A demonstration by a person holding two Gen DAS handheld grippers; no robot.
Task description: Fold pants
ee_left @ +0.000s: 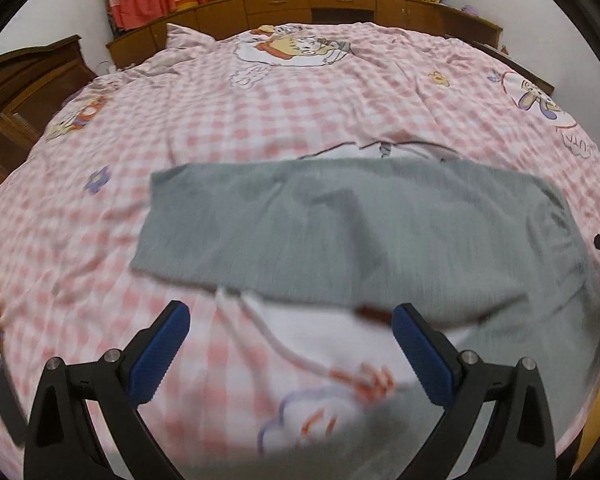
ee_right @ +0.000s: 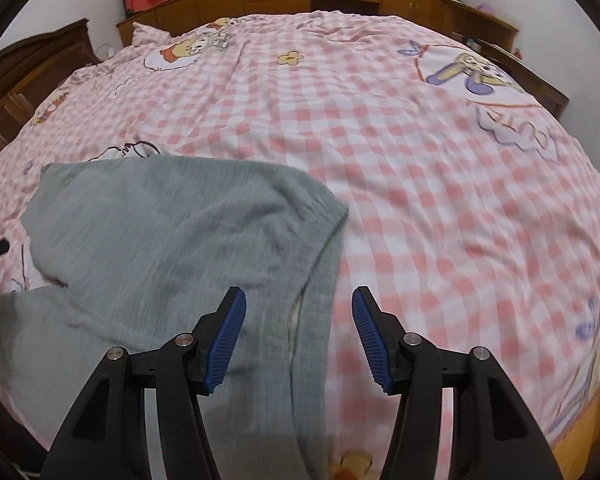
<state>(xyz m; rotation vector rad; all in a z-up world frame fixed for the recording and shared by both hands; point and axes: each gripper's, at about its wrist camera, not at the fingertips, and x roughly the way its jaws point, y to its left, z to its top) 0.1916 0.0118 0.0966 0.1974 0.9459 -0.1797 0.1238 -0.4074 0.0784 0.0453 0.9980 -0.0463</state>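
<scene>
You had the grey knitted pants (ee_left: 340, 236) lying flat on the pink-and-white checked cartoon bedsheet (ee_left: 260, 128), folded over into a broad band near the bed's front edge, with the ribbed waistband (ee_right: 320, 280) at the right end. Your left gripper (ee_left: 290, 328) hovered above the sheet just in front of the fabric's near edge, its blue-padded fingers spread wide and gripping nothing. Your right gripper (ee_right: 298, 312) was likewise released, jaws apart over the waistband, one pad above the grey cloth, the other above bare sheet
</scene>
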